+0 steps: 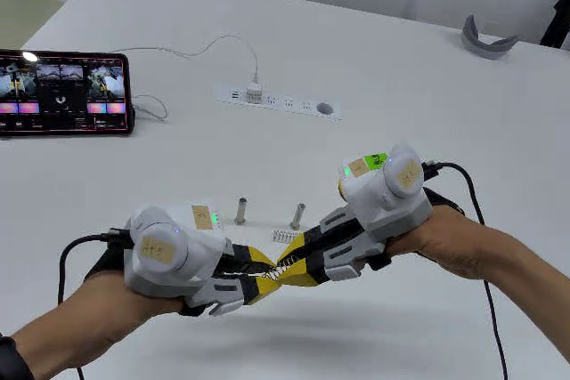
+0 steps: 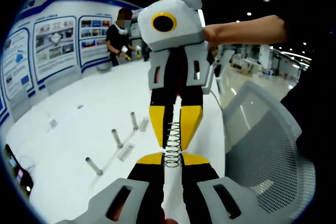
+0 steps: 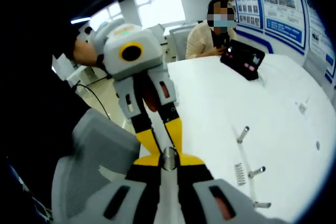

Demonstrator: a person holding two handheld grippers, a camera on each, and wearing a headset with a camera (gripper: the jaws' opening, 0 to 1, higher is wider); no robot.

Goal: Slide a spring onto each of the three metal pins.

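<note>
bench: white table. upper left of the head view, a tablet with a lit screen. upper centre, a white power strip with a charger plugged in. upper right, a grey curved band.

left gripper and right gripper meet tip to tip at lower centre of the head view, above the table. we see each clenched on one end of the held spring, which runs straight from one pair of yellow tips to the other.

just above the tips in the head view, the loose spring lies flat, with the left pin and right pin standing upright beyond it. nothing sits on either pin. we count three pins in the left gripper view.

a mesh chair is at the right of the left gripper view. a seated person is at the top of the right gripper view.

writing: tan labels on both gripper bodies and the wall posters are too small to read.
</note>
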